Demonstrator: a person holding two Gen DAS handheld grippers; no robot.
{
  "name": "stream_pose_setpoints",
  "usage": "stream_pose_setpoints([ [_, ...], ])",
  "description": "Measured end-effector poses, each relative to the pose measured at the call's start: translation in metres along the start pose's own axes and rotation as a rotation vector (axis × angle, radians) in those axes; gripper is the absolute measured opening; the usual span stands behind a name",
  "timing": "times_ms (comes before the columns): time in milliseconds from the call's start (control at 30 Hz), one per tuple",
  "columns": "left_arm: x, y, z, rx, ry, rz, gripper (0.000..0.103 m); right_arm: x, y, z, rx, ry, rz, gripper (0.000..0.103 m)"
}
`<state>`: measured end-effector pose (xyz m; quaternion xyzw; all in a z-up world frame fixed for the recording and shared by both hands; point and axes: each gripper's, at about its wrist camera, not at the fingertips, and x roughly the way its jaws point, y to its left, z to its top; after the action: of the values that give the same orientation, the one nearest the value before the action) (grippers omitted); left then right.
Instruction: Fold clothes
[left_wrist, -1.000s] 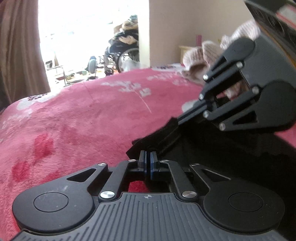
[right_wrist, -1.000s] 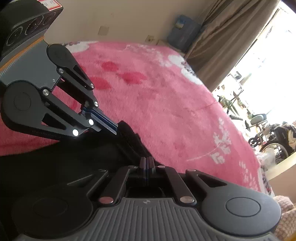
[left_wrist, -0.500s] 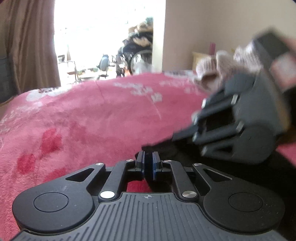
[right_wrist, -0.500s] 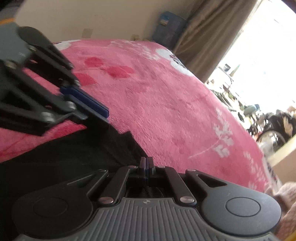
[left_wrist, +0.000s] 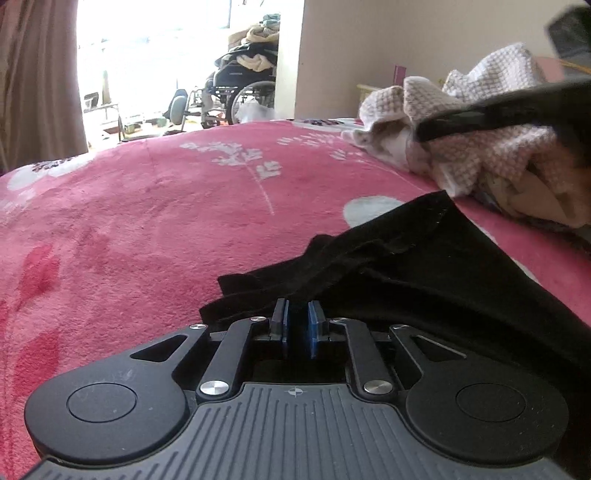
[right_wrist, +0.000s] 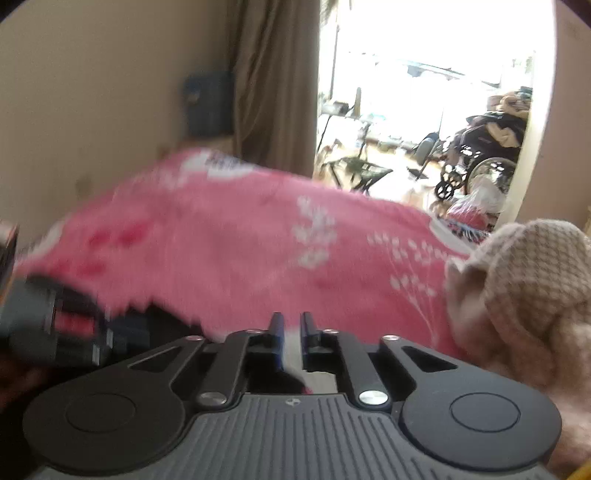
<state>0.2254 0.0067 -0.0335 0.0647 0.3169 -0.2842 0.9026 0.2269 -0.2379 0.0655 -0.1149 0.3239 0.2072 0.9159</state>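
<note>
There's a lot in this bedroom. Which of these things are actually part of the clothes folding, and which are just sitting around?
Part of the job:
black garment, lying on the pink blanket
knitted beige clothing heap
left gripper, slightly open
right gripper, slightly open

Just lying about:
wheelchair piled with things
brown curtain
blue container

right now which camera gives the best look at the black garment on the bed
The left wrist view. The black garment lies sharp there on the pink blanket, hem and folds visible ahead of the left gripper. The right wrist view is motion-blurred and shows only a dark patch at its lower left edge.
</note>
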Motion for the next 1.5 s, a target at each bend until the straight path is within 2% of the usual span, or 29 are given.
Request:
stream_pose_setpoints([
  [100, 0.004, 0.003, 0.001, -0.008, 0.001, 0.014, 0.012, 0.002, 0.018, -0.012, -0.161, 0.07, 0.021, 0.014],
  [233, 0.002, 0.001, 0.001, 0.004, -0.003, 0.027, 0.012, 0.018, 0.058, -0.02, -0.446, 0.112, 0.046, 0.025],
  [333, 0.002, -0.001, -0.001, 0.022, -0.005, 0.037, 0.013, 0.036, 0.073, -0.022, -0.603, 0.137, 0.037, 0.027],
  [500, 0.003, 0.0, -0.001, 0.026, -0.005, 0.043, 0.013, 0.064, 0.08, -0.03, -0.712, 0.238, 0.048, 0.031],
  [567, 0.004, 0.0, -0.001, 0.028, -0.005, 0.048, 0.014, 0.066, 0.084, -0.032, -0.735, 0.24, 0.036, 0.027],
  [600, 0.004, 0.0, -0.001, 0.028, -0.006, 0.05, 0.014, 0.064, 0.086, -0.033, -0.735, 0.234, 0.029, 0.021],
  [633, 0.004, 0.0, -0.001, 0.028, -0.006, 0.052, 0.014, 0.062, 0.087, -0.034, -0.73, 0.226, 0.022, 0.008],
  [733, 0.004, 0.001, -0.002, 0.026, -0.01, 0.054, 0.014, 0.052, 0.086, -0.035, -0.7, 0.188, -0.014, 0.0],
  [1000, 0.003, 0.001, -0.002, 0.029, -0.027, 0.071, 0.014, 0.043, 0.07, -0.033, -0.596, 0.104, -0.138, 0.0],
  [1133, 0.005, 0.004, -0.001, 0.018, -0.028, 0.088, 0.014, 0.06, 0.069, -0.038, -0.572, 0.101, -0.181, 0.0],
  [1267, 0.008, 0.003, -0.001, 0.027, -0.031, 0.1, 0.014, 0.081, 0.065, -0.048, -0.495, 0.13, -0.18, 0.0],
  [1367, 0.009, 0.002, -0.002, 0.036, -0.029, 0.106, 0.014, 0.083, 0.055, -0.046, -0.35, 0.128, -0.166, 0.001],
  [1500, 0.009, 0.0, -0.002, 0.046, -0.027, 0.113, 0.014, 0.057, 0.01, -0.033, 0.027, 0.092, -0.123, 0.006],
])
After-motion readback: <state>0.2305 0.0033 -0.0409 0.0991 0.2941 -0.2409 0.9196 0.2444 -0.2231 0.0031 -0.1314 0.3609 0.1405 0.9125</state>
